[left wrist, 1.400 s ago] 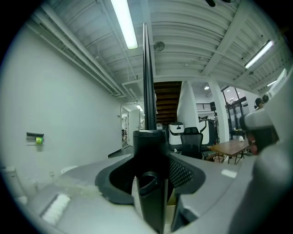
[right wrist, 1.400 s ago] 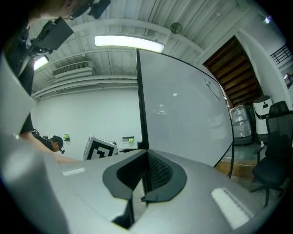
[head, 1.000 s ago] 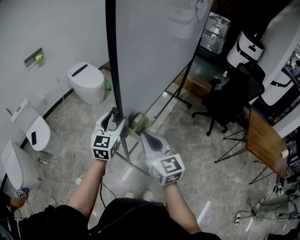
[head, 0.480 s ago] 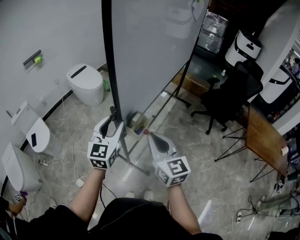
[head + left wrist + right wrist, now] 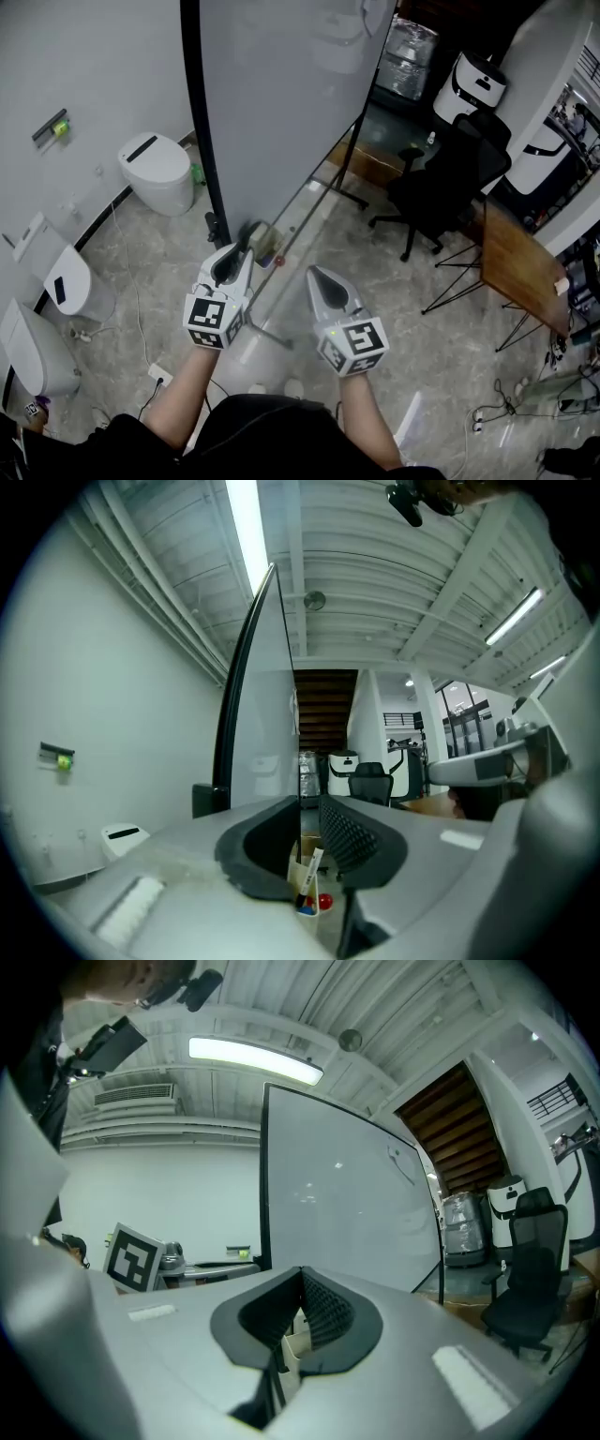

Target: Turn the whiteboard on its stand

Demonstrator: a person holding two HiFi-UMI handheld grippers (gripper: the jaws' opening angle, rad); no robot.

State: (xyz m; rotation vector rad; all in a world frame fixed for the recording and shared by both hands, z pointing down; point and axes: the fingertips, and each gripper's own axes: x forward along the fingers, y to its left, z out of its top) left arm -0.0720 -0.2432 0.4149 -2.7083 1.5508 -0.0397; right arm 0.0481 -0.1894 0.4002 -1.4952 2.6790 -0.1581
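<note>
The whiteboard (image 5: 291, 94) is a tall grey panel with a black frame, standing upright on a black-legged stand (image 5: 345, 187). My left gripper (image 5: 246, 234) is at the board's lower left corner. In the left gripper view the board (image 5: 267, 714) is edge-on, and its thin edge runs down between the jaws of the left gripper (image 5: 305, 832). Those jaws are closing, with a narrow gap still showing on the right side. My right gripper (image 5: 314, 272) hangs shut and empty to the right, apart from the board (image 5: 347, 1204).
A small cup of markers (image 5: 267, 255) sits at the board's bottom edge. White toilets (image 5: 155, 172) stand along the left wall. A black office chair (image 5: 441, 192) and a wooden table (image 5: 520, 272) are to the right. Cables lie on the floor.
The left gripper's jaws have narrowed around the board's lower edge. The right gripper has drifted a little to the right, away from the cup. The view has shifted slightly.
</note>
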